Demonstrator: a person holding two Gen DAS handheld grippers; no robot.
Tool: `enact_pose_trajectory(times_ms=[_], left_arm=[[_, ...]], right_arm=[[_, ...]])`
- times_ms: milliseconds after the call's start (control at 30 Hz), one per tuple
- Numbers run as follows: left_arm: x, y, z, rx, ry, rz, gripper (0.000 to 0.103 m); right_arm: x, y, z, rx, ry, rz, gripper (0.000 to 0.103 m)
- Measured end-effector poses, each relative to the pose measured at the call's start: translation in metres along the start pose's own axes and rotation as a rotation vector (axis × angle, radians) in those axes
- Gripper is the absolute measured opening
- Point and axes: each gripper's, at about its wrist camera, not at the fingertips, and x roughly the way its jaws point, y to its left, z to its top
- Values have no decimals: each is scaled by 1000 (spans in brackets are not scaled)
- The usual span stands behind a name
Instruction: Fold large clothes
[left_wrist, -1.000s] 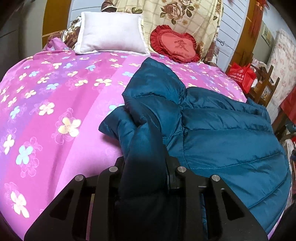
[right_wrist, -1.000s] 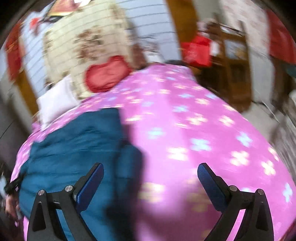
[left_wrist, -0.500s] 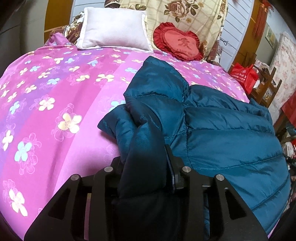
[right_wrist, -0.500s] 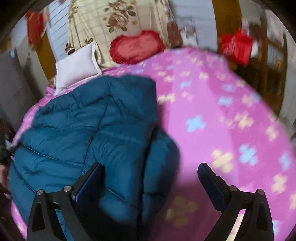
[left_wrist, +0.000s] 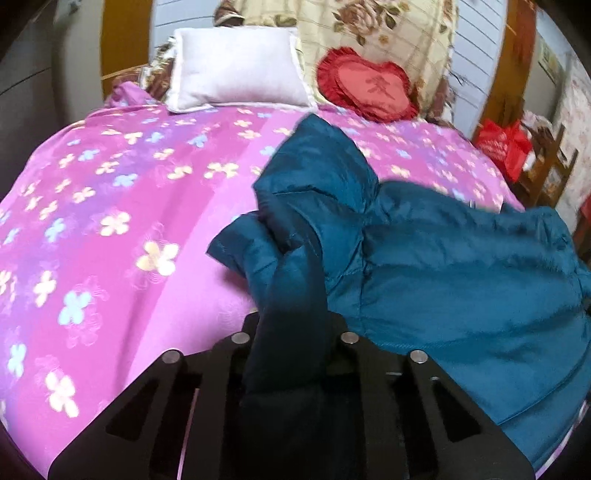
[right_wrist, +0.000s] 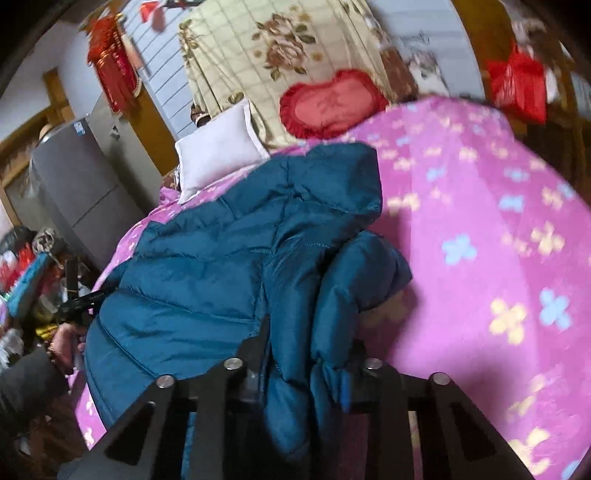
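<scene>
Teal puffer jacket (left_wrist: 461, 266) on pink floral bedspread (left_wrist: 110, 221); left gripper (left_wrist: 291, 332) and right gripper (right_wrist: 306, 354) each freshly closed, pinching a sleeve.

One sign shows: a single Chinese character stitched in darker red on the red heart-shaped cushion (left_wrist: 370, 89) leaning at the head of the bed; motion blur leaves it unreadable. In the right wrist view it is fainter.

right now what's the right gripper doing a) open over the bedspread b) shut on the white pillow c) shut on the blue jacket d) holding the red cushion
c: the right gripper has just closed, pinching a fold of the blue jacket.
</scene>
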Motion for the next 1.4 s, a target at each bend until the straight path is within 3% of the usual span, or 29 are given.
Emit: enact_pose_trajectory(times_ms=[133, 233, 400, 567, 633, 700, 767, 833, 900, 1000, 1067, 1133, 1200, 1300, 1400], left_arm=[[-40, -10, 6, 18, -46, 2, 13], [-71, -19, 5, 37, -61, -13, 13], [-118, -32, -10, 40, -66, -105, 13], [-119, -60, -24, 89, -71, -138, 13], [-95, -64, -30, 81, -22, -131, 15], [-70, -64, -36, 77, 30, -77, 22], [-48, -54, -41, 4, 110, -78, 34], [-47, -41, -42, -63, 123, -112, 46], [-54, -32, -40, -87, 116, -121, 57], [-85, -21, -36, -92, 62, -100, 60], [-115, -20, -35, -58, 11, -86, 70], [-146, -29, -42, 16, -59, -68, 86], [-180, -45, -55, 99, -126, -64, 88], [-215, -75, -83, 199, -132, -132, 89], [-234, -97, -109, 237, -136, -169, 89]], right_arm=[[-37, 37, 14, -100, -114, -102, 21], [-73, 61, 15, -158, -197, -132, 20], [-121, 58, -3, -215, -259, -149, 20], [-131, 22, -23, -187, -247, -137, 20], [-120, 2, -33, -131, -203, -123, 20], [-98, -17, -41, -66, -109, -122, 22], [-81, -35, -50, 27, -24, -142, 32], [-80, -49, -54, 121, 4, -125, 40], [-96, -53, -52, 200, -24, -105, 47], [-140, -47, -53, 280, -155, -134, 51], [-172, -29, -61, 306, -236, -175, 59], [-194, 1, -73, 273, -305, -187, 81], [-207, 34, -93, 252, -351, -217, 91], [-208, 75, -126, 235, -323, -202, 91], [-202, 114, -158, 201, -263, -228, 91]])
